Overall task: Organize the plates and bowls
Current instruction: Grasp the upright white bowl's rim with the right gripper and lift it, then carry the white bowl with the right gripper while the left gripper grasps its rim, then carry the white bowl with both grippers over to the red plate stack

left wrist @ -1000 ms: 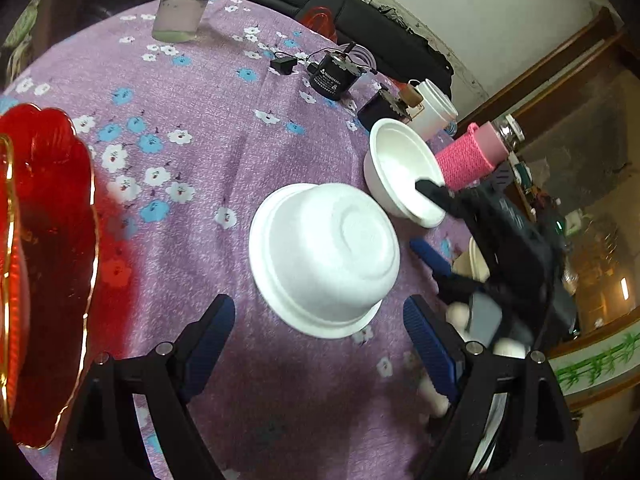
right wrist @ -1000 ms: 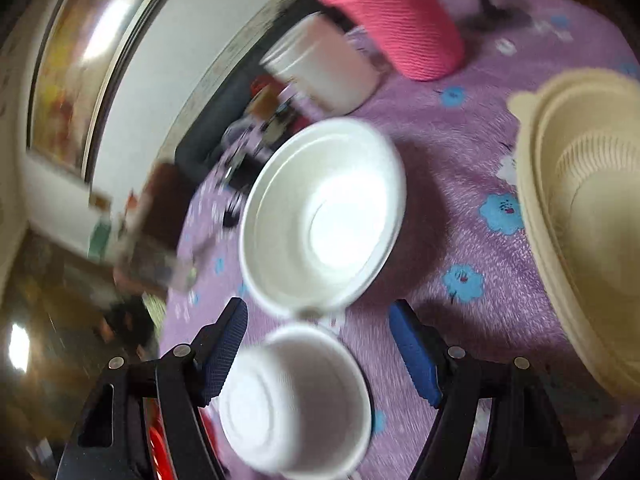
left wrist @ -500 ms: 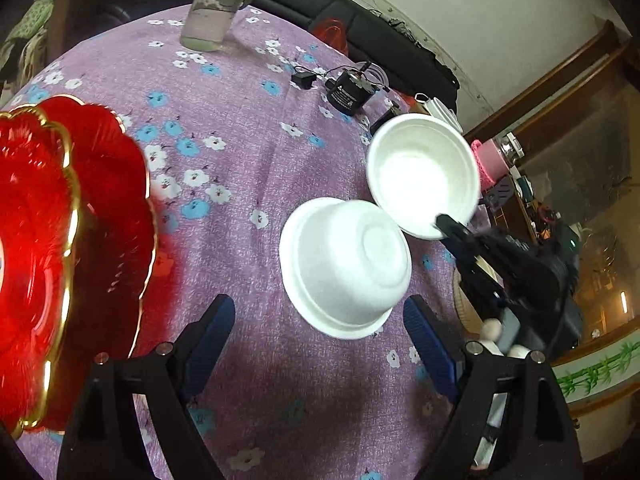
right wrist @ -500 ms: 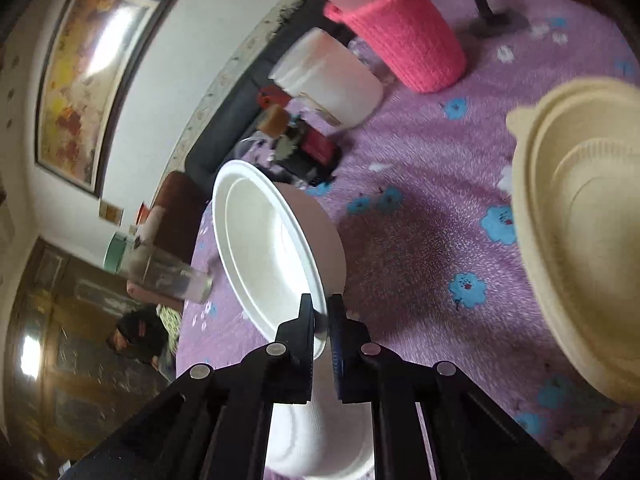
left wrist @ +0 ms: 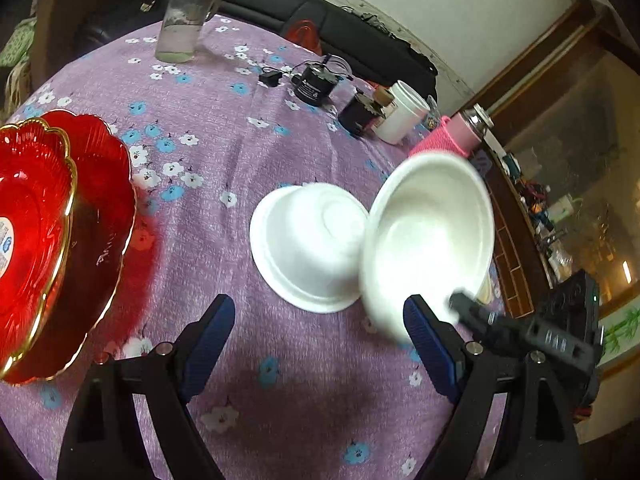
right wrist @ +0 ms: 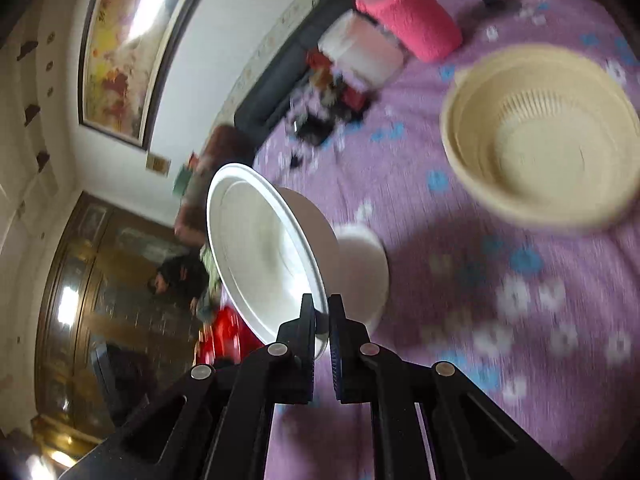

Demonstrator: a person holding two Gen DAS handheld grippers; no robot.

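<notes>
At three o'clock, your right gripper [right wrist: 319,320] has clamped its fingers on the white bowl [right wrist: 260,256] rim, lifting it off the tabletop [left wrist: 240,128] for stacking; left gripper [left wrist: 316,340] fingers gape empty.

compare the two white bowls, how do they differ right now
The held bowl is tipped up on edge, its hollow showing; the other bowl lies upside down, base up. The held bowl is off the tablecloth, its rim pinched by the right gripper; the upside-down bowl rests on the cloth, untouched, ahead of the open left gripper. Both are plain white and round.
</notes>
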